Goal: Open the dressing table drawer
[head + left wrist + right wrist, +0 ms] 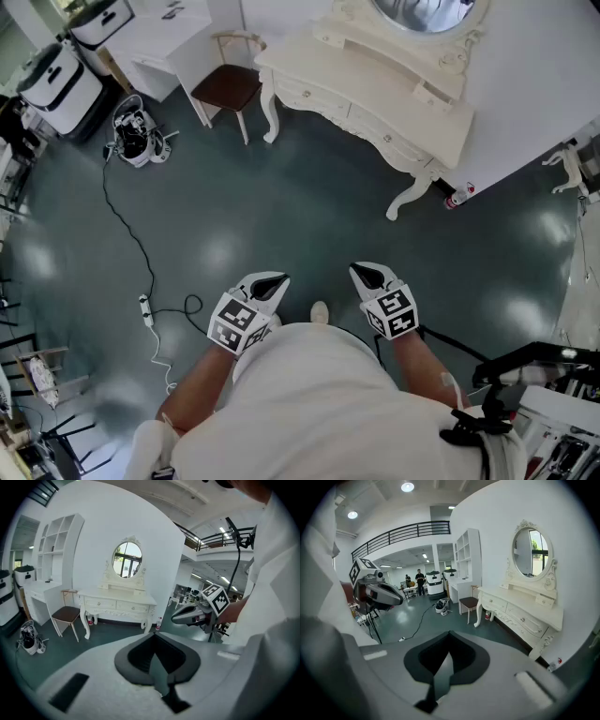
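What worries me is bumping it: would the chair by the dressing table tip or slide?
Probably slides: the chair has thin legs on a glossy floor. Likely light, given its slim frame. A high knock might tip it.

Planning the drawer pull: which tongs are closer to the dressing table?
Right. The right tongs hover short of the dressing table; the left tongs are farther off, to their left.
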Available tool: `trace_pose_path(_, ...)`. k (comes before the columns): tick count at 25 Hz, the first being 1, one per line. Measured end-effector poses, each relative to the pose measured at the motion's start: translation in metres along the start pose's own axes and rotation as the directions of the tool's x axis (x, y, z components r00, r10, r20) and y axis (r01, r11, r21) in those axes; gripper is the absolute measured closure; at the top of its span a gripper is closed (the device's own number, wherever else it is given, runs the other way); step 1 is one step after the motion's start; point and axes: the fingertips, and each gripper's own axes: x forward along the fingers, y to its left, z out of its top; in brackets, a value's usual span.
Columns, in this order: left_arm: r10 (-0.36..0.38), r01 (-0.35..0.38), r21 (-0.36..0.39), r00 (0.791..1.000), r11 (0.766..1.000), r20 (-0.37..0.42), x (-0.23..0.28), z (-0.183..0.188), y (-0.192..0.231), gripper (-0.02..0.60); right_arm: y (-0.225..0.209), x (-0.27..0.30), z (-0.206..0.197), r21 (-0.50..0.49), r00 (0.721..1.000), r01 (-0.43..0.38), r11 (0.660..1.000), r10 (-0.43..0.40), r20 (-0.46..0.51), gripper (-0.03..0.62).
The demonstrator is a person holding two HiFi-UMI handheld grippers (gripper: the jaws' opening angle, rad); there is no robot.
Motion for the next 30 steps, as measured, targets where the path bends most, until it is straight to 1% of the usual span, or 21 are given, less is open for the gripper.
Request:
trace_pose_path(3,0.006,-0.006,0.001,1.000,1.000,0.017,0.011,0.006,-0.004,0.578,-0.014,-0.008,-0.013,-0.001,1.000,0.012,1.000,-0.012,0.000,0.594)
trace_pose_path(7,0.012,-0.012,-0.004,1.000,1.000,0.023,0.042,0.031,0.001,0.578,-0.050,-0.004,-0.018,0.019,1.000,0.007,1.000,-0.007,-0.012,0.594)
trace_pose_path(11,0.008,-0.008,-0.015,1.000,1.000,-0.002,0.076,0.051,0.025,0.578,-0.089,0.018,-0.008,0.039,1.000,0.004,0.999,-0.004,-0.006,0.592)
trace_pose_path(12,0.009,-0.009,-0.013,1.000,1.000,-0.005,0.080,0.053,0.036,0.578,-0.095,0.027,-0.002,0.041,1.000,0.006,0.999,-0.006,-0.003,0.577)
trace_pose_path(14,0.004,-0.004,-0.012,1.000,1.000,-0.006,0.088,0.059,0.065,0.578,-0.105,0.050,0.011,0.043,1.000,0.013,0.999,-0.013,0.002,0.545)
trace_pose_path(17,-0.018,0.018,-0.011,1.000,1.000,-0.002,0.102,0.074,0.116,0.578,-0.125,0.088,0.040,0.047,0.999,0.042,0.998,-0.042,0.001,0.543)
trace_pose_path(19,-0.037,0.037,0.008,0.999,0.999,-0.009,0.114,0.091,0.153,0.578,-0.137,0.115,0.067,0.062,0.998,0.063,0.996,-0.063,0.007,0.562)
trace_pose_path(22,-0.072,0.074,0.061,0.997,0.995,-0.031,0.123,0.124,0.208,0.578,-0.151,0.153,0.118,0.066,0.996,0.090,0.994,-0.091,0.017,0.588)
trace_pose_path(25,-0.106,0.110,0.104,0.994,0.989,-0.037,0.128,0.152,0.260,0.578,-0.171,0.189,0.167,0.071,0.992,0.124,0.990,-0.126,0.026,0.592)
trace_pose_path(28,-0.123,0.128,0.134,0.991,0.983,-0.051,0.133,0.169,0.314,0.578,-0.186,0.222,0.202,0.108,0.986,0.157,0.982,-0.162,0.036,0.592)
trace_pose_path(30,-0.127,0.133,0.126,0.990,0.983,-0.054,0.139,0.174,0.343,0.578,-0.191,0.235,0.215,0.110,0.982,0.181,0.977,-0.185,0.025,0.592)
